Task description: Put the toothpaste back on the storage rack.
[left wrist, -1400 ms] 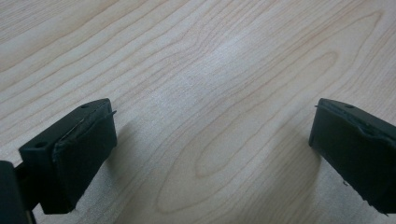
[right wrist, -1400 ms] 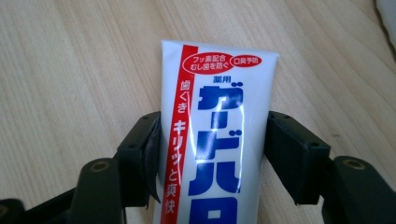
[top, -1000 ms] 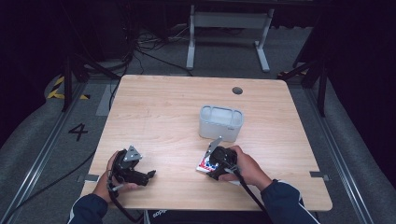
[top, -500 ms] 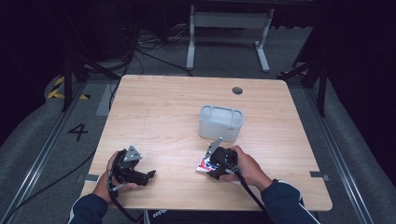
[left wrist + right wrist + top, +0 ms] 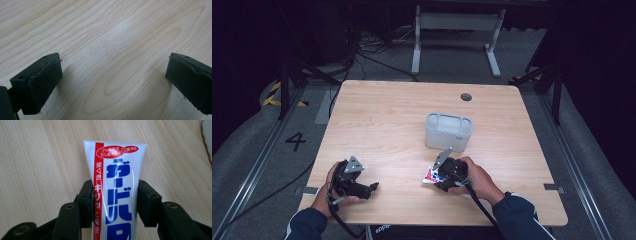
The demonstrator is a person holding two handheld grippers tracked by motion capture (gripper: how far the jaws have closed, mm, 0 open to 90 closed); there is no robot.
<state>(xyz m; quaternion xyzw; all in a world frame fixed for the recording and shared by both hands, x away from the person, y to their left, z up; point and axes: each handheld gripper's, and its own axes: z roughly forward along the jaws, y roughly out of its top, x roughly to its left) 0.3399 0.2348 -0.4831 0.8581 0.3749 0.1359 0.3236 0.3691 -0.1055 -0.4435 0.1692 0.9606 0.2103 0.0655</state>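
You are closing the right gripper (image 5: 113, 202) fingers onto the tube (image 5: 115, 185), lying at 5 o'clock from the tub (image 5: 449, 131) on the worktop (image 5: 392, 115), which is probably light, soft and slick, so be gripping its flat sides, left gripper (image 5: 112, 80) fingers gaping apart.

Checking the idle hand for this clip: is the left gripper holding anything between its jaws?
No. In the left gripper view the left gripper has its jaws wide apart, with nothing but bare wooden table between them.

Pale wooden table (image 5: 387, 115), dark grey floor (image 5: 252, 165)
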